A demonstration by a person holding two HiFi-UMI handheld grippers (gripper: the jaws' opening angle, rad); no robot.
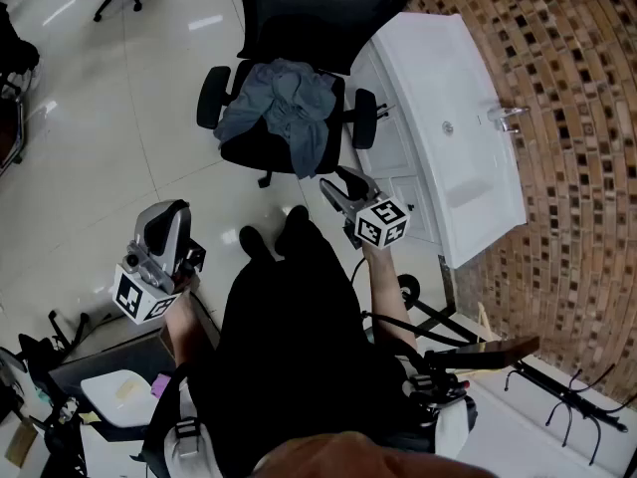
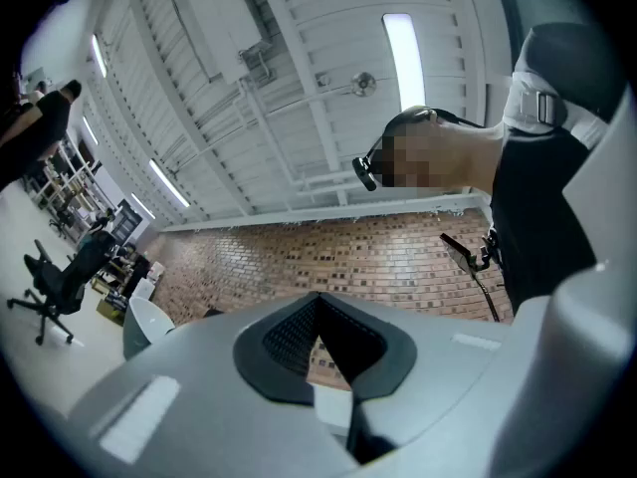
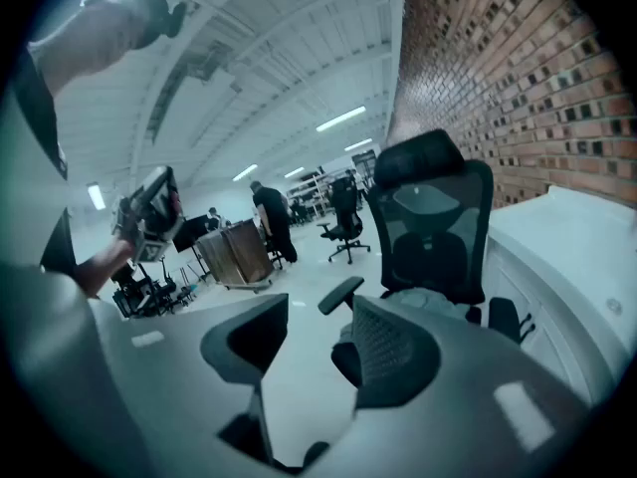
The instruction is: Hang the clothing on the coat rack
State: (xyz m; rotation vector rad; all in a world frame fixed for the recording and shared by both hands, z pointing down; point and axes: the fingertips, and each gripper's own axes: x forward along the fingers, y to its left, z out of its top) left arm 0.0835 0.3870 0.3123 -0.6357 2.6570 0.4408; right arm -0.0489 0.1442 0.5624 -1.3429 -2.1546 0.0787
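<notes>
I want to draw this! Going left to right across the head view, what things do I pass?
left claw → blue-grey clothing → right claw → white counter → brick wall

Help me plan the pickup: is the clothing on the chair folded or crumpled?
Crumpled. The blue-grey clothing lies in a rumpled heap on the seat of the black office chair, part drooping over the front edge.

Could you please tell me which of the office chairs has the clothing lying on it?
The black chair next to the white counter: a blue-grey shirt is draped over its seat. The chair farther off looks bare.
</notes>
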